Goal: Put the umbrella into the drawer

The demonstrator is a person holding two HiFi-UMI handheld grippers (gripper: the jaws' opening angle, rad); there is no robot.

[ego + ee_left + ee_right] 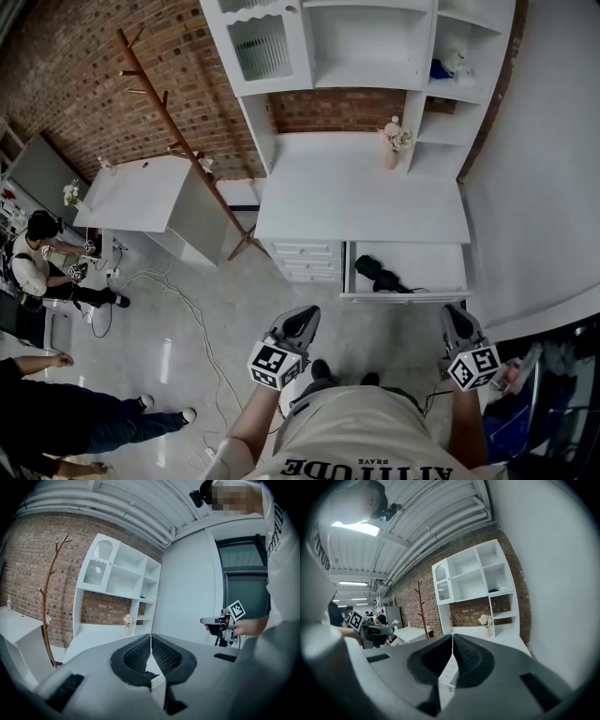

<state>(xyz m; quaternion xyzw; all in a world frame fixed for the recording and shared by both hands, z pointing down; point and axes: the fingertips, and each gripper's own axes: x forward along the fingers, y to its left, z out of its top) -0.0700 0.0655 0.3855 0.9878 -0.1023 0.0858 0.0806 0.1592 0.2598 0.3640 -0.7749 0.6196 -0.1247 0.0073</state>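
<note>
Closest to the head camera, at the person's waist, the left tool (302,319) and right tool (457,319) are held side by side. Each has its jaws shut pad to pad with nothing between them, as each gripper view confirms.

Umbrella (380,274) – a black, folded, compact bundle – lies inside the open drawer (441,267) under the right end of the white counter (356,202), towards the drawer's left half and well apart from both tools.

Orientation: its long axis runs roughly along the drawer's width, slanted a little so that the left end sits nearer the back. A thin dark strand trails off its right end. Which end carries the handle cannot be told.

Handling, as a judgement: likely light, with a stiff core under soft, loose fabric that could slide or bunch under the pads. The firmest hold would be across the middle of the bundle, square to the long axis, or on the handle once identified.
</note>
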